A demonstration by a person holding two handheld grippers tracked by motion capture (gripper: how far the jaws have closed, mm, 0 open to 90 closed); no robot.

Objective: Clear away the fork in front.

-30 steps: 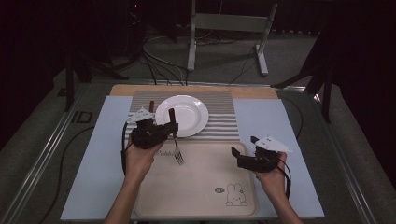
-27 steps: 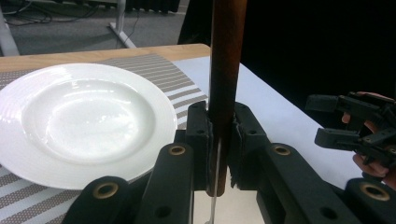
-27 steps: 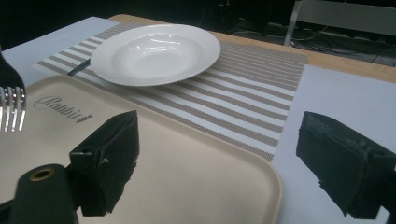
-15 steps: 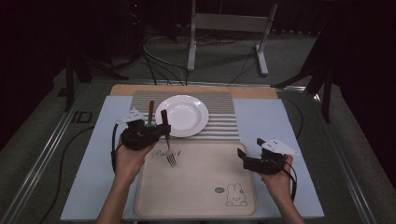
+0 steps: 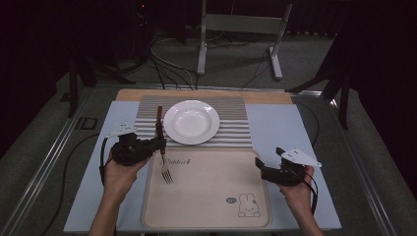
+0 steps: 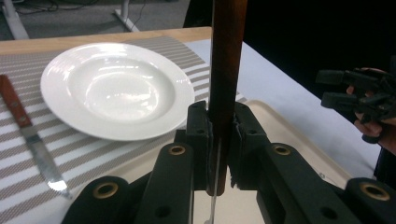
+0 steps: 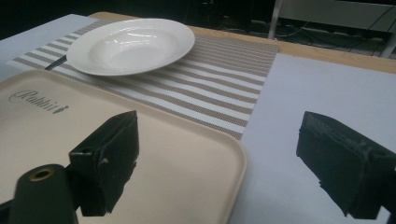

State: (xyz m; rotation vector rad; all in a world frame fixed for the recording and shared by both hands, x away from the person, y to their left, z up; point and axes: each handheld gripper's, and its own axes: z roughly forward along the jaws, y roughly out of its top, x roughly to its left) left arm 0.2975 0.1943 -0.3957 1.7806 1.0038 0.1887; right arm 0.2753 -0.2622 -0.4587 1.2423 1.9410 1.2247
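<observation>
My left gripper (image 5: 160, 143) is shut on a fork (image 5: 166, 173) with a brown wooden handle (image 6: 226, 56). The tines hang down over the left edge of a beige tray (image 5: 206, 196). In the left gripper view both jaws press on the handle from either side. A white plate (image 5: 191, 121) sits on a striped placemat (image 5: 231, 137) just beyond the fork. A knife (image 6: 28, 135) with a wooden handle lies on the mat beside the plate. At the tray's right edge my right gripper (image 5: 260, 166) stands open, and nothing is between its jaws (image 7: 219, 123).
The tray and mat lie on a pale blue cover (image 5: 290, 132) over the table. A metal stand (image 5: 236, 29) and cables are on the floor behind the table. My right gripper (image 6: 359, 93) shows far off in the left gripper view.
My left gripper has carried the fork leftward, from in front of the plate to the tray's left edge. The right gripper has stayed where it was.
</observation>
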